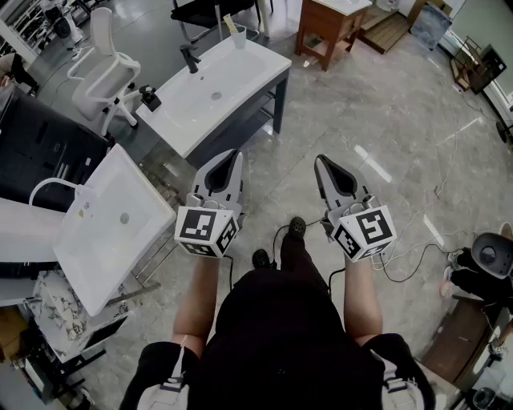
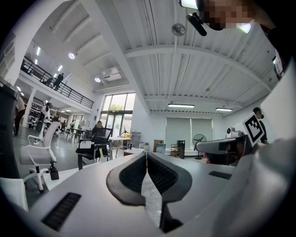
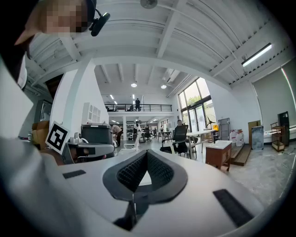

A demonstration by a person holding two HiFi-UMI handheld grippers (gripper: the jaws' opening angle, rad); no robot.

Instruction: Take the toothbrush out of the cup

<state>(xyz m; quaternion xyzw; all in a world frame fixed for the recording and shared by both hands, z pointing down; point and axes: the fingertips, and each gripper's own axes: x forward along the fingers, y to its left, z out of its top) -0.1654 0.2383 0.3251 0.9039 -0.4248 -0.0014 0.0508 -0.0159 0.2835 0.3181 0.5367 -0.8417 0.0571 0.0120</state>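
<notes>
A white cup (image 1: 240,37) with a toothbrush (image 1: 230,24) standing in it sits at the far end of a white washbasin counter (image 1: 240,76), well ahead of both grippers. My left gripper (image 1: 235,152) is held level over the floor, short of the counter's near end. Its jaws are shut with nothing between them, as the left gripper view (image 2: 146,154) also shows. My right gripper (image 1: 320,158) hangs beside it to the right, apart from the counter, and is likewise shut and empty (image 3: 146,152). Neither gripper touches the cup.
A black tap (image 1: 191,58) stands on the counter's left side. A second white basin (image 1: 112,228) lies tilted at the left. A white office chair (image 1: 104,64) and a wooden table (image 1: 329,24) stand further off. Cables (image 1: 417,248) trail over the marble floor at the right.
</notes>
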